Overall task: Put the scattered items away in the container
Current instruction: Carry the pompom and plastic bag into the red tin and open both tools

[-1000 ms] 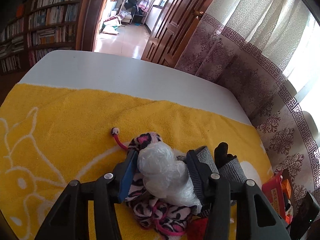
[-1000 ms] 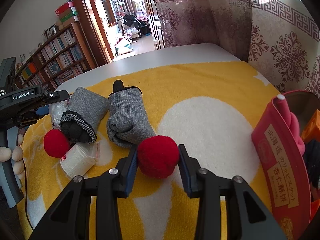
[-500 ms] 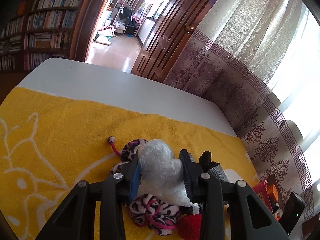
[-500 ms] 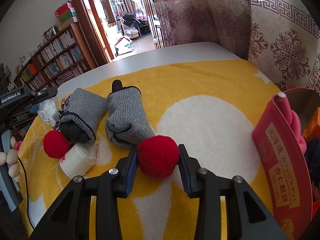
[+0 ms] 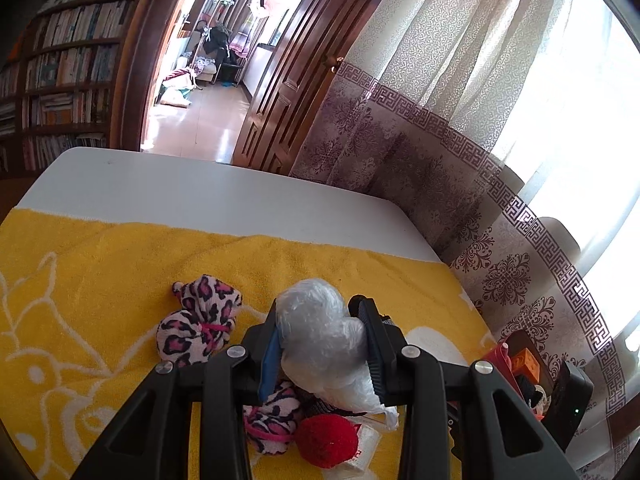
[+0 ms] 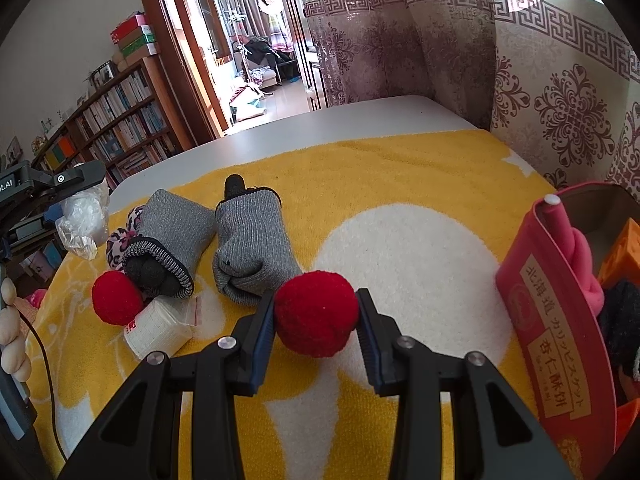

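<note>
- Pads of our left gripper [image 5: 320, 344] are clamped on the crumpled clear plastic bag [image 5: 320, 340]; a second ago the jaws stood wider around it as it lay on the pile, so the grasp has just been made.
- Since then the bag has come up off the yellow towel [image 5: 100, 264]: it hangs clear above the leopard-print pouch [image 5: 200, 320] and the loose red pompom [image 5: 326, 440] it rested among.
- Our right gripper [image 6: 316, 316] is closed on a second red pompom [image 6: 316, 312], squeezed between both pads just over the towel, exactly as it was a second ago.
- Taking the red tin [image 6: 560, 320] as our landmark: the held pompom sits near its left side, across a white patch of towel; the lifted bag is well apart from it, beyond the two grey socks [image 6: 248, 248].
- Left of the tin by the far socks lie the loose pompom and a white packet [image 6: 158, 330] touching it, with the leopard pouch behind them.
- Inside the tin we see an orange block [image 6: 624, 252], a pink cord [image 6: 576, 248] and something dark.
- We judge both hands are now loaded, so the next step is carrying each item over the tin's rim and letting go; socks, pouch, packet and one pompom are left to collect.
- Light plastic may cling to the pads on release.
</note>
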`<state>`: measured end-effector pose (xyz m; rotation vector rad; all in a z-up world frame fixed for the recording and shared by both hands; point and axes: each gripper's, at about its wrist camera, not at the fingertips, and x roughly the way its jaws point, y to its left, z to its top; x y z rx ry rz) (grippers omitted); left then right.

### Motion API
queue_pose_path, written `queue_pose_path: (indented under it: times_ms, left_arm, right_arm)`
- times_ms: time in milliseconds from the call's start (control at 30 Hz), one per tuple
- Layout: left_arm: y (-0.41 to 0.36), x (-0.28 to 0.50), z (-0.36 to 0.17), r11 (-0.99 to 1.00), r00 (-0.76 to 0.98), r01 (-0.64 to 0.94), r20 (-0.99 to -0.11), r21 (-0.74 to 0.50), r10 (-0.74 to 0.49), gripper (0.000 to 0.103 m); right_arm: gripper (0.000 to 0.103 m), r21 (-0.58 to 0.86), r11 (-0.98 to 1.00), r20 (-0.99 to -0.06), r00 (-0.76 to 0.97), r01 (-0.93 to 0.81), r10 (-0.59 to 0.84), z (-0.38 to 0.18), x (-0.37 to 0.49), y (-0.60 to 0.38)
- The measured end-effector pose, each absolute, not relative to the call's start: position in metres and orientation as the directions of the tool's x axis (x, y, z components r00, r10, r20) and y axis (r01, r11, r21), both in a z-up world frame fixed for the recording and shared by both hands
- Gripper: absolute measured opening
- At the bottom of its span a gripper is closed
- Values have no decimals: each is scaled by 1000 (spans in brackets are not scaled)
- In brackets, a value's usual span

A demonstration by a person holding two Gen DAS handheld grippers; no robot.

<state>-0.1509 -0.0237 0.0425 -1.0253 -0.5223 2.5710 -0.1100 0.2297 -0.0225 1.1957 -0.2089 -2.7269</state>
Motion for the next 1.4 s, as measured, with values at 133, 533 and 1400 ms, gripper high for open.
queue_pose_path:
  times_ms: [133,533,1400]
  left_arm:
    - [-17,-146,48,-878,-691,-187,-576,-440,436,38]
    - [8,-133,61,-860,-672,-275,-553,-430,492,38]
    - [37,-117,67,-837,-637,-351,-548,-420,542,38]
  right_arm:
    - [42,175,-982,-704,-687,74,-178,-19,-109,231]
    - [42,149,-989,-629,-774,-25,-75,21,-79,258]
    - [50,116,-868,-667,-685,-483,292,45,-19,426]
